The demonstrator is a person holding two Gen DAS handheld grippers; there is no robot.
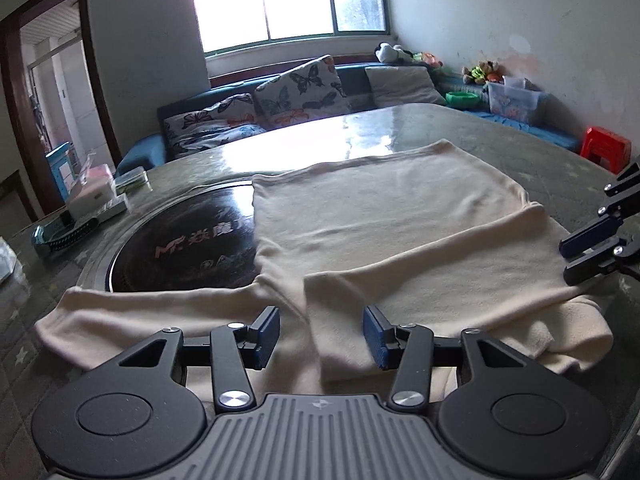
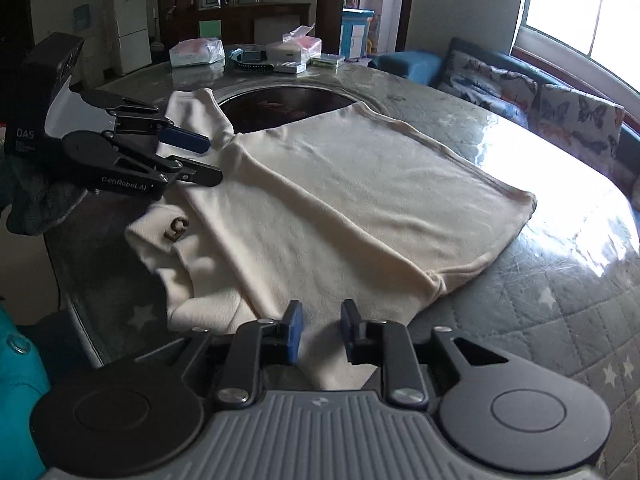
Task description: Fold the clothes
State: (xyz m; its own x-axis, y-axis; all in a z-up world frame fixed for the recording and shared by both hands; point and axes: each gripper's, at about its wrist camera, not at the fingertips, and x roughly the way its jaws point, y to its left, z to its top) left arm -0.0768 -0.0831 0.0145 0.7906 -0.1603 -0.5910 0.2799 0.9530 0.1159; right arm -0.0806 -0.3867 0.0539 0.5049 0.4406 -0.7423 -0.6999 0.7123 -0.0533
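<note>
cream top (image 1: 392,216) flat on tabletop (image 2: 560,288), one sleeve folded across; left gripper (image 1: 321,336) and right gripper (image 2: 320,330) fingers released over near edge, likely lining up next fold

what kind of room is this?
Likely a home living and dining room: a sofa with butterfly cushions under a window, a fridge, and a big table holding the cream top.

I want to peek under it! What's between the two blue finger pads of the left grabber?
Only the cream shirt. In the left wrist view, its fabric lies between the open left gripper's pads, which are not pinching it.
</note>
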